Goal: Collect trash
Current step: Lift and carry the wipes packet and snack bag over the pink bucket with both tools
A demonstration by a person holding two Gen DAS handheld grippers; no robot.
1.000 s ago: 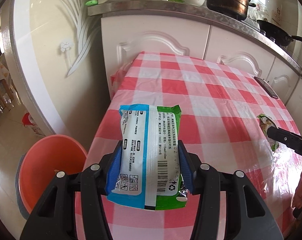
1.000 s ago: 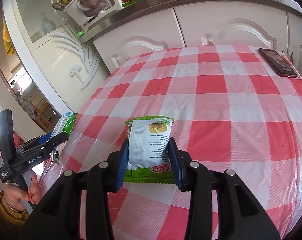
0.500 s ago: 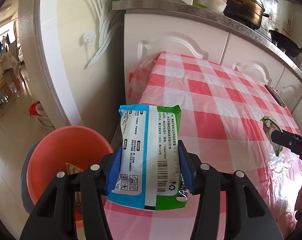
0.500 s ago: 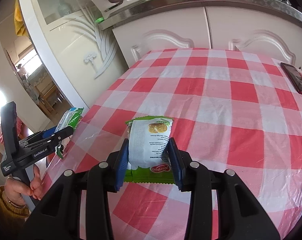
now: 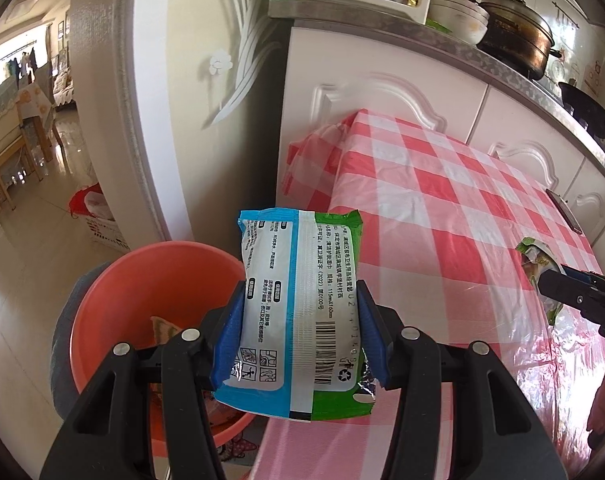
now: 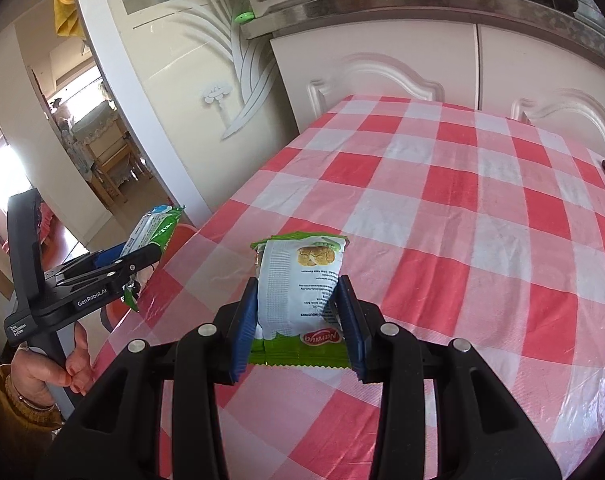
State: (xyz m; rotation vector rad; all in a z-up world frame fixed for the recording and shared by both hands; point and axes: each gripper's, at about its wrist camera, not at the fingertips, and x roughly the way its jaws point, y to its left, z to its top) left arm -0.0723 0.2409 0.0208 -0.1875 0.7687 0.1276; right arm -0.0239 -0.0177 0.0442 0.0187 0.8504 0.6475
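My left gripper (image 5: 300, 300) is shut on a blue, white and green wipes packet (image 5: 298, 300), held at the table's left edge beside the orange bin (image 5: 142, 276) on the floor. A wrapper (image 5: 162, 326) lies inside the bin. My right gripper (image 6: 298, 300) is shut on a white and green snack wrapper (image 6: 298, 284) above the red checked tablecloth (image 6: 462, 220). In the right wrist view the left gripper (image 6: 142, 256) and its packet (image 6: 154, 228) show at the left. In the left wrist view the right gripper (image 5: 550, 280) and its wrapper (image 5: 536, 256) show at the right.
White cabinets (image 5: 382, 92) and a counter with a pot (image 5: 514, 44) stand behind the table. A phone (image 5: 562, 210) lies at the table's far right edge. A glass partition (image 6: 174, 92) stands to the left. A white basket (image 5: 98, 224) sits on the floor.
Both grippers have moved left with their wrappers. The left one now reaches the table's left edge, and more of the orange bin and its inside shows.
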